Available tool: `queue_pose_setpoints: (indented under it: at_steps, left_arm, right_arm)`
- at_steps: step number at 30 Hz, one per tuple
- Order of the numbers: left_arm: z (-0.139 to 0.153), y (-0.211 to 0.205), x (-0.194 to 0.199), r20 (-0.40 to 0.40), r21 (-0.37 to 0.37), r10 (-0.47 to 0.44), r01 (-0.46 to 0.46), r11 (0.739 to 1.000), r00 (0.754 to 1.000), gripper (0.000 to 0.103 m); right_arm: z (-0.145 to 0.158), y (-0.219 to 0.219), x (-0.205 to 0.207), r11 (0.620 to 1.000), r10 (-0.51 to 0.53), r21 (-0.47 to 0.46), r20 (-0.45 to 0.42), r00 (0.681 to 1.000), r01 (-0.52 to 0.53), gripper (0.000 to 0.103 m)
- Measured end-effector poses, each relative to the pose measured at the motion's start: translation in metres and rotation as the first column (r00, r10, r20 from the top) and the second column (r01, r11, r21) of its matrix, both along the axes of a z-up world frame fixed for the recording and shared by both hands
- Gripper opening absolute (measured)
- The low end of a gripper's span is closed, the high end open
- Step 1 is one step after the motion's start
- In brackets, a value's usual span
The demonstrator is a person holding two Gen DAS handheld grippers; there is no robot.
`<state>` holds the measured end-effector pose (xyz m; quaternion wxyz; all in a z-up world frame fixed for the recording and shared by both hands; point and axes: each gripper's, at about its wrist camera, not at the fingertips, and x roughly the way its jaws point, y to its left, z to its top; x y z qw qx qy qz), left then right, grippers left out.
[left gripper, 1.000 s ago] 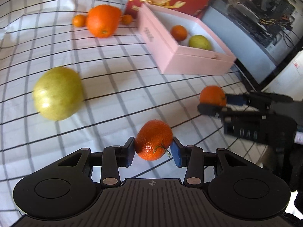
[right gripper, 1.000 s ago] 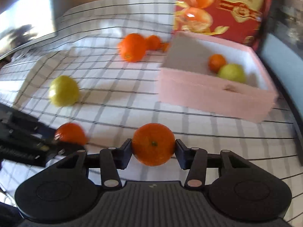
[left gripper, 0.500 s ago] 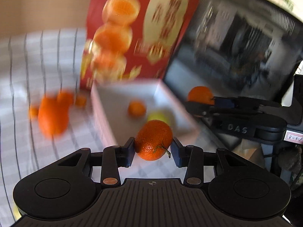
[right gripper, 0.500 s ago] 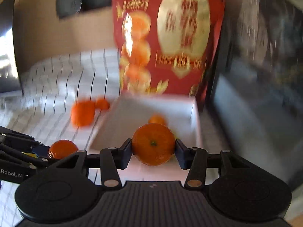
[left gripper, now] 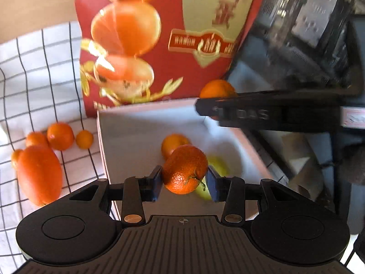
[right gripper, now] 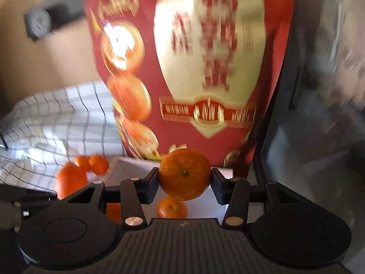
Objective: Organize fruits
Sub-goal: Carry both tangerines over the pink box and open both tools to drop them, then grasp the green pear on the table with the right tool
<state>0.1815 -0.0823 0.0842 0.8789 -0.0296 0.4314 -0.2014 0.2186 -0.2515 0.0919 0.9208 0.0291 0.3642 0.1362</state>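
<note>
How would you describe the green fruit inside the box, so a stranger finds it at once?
Find the tall red carton printed with oranges; the open pink box with white inside lies before it. Inside, beside a small orange tangerine, lies the round yellow-green fruit, partly hidden by the left gripper. Only it is green there.

Bright side light, glare on red carton (right gripper: 205, 68); background motion-blurred, checked cloth (left gripper: 45, 68) bent by fisheye, edges dark.

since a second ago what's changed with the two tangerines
Both grippers carried their fruit from over the checked cloth to above the pink box. The left gripper still clamps its stemmed tangerine, the right gripper its tangerine. Nothing released.
</note>
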Motion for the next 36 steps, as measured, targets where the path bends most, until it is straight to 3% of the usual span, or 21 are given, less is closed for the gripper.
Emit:
queue_pose_setpoints:
  at_steps: [4, 9, 17, 24, 27, 30, 32, 34, 36]
  left_arm:
    - [-0.010, -0.002, 0.000, 0.003, 0.017, -0.010, 0.010, 1.000, 1.000, 0.045]
    - [-0.001, 0.008, -0.004, 0.065, -0.018, 0.006, -0.005, 1.000, 0.998, 0.045]
    - [0.016, 0.055, -0.046, 0.111, -0.064, 0.081, -0.075, 0.995, 0.990, 0.045]
    - [0.013, 0.143, -0.100, 0.137, -0.056, 0.244, -0.238, 0.970, 0.960, 0.045]
    - [0.014, 0.194, -0.123, 0.122, -0.072, 0.373, -0.366, 0.928, 0.920, 0.045]
    - [0.012, 0.244, -0.145, 0.106, -0.085, 0.508, -0.501, 0.861, 0.855, 0.045]
    - [0.010, 0.275, -0.163, 0.092, -0.079, 0.588, -0.582, 0.809, 0.804, 0.045]
    - [0.008, 0.298, -0.180, 0.080, -0.075, 0.636, -0.632, 0.771, 0.767, 0.045]
    - [0.004, 0.317, -0.195, 0.059, -0.081, 0.663, -0.658, 0.749, 0.747, 0.045]
  right_arm:
    - [-0.031, 0.008, 0.020, 1.000, 0.010, -0.008, -0.077, 0.997, -0.011, 0.048]
    - [-0.051, 0.023, 0.037, 0.998, -0.015, -0.066, -0.122, 0.992, 0.007, 0.049]
    - [-0.037, 0.024, 0.021, 0.999, -0.025, 0.040, -0.093, 0.995, 0.029, 0.061]
    - [-0.014, 0.043, -0.023, 1.000, -0.009, 0.011, -0.020, 1.000, 0.009, 0.067]
    - [-0.005, 0.066, -0.048, 0.999, 0.033, -0.007, 0.018, 0.999, -0.033, 0.070]
    - [0.003, 0.102, -0.073, 0.993, 0.121, -0.011, 0.049, 0.992, -0.120, 0.072]
    - [0.005, 0.130, -0.089, 0.982, 0.187, -0.004, 0.067, 0.980, -0.187, 0.078]
    - [0.002, 0.161, -0.104, 0.965, 0.260, 0.011, 0.068, 0.963, -0.261, 0.080]
    - [-0.005, 0.193, -0.119, 0.941, 0.334, 0.033, 0.062, 0.940, -0.337, 0.080]
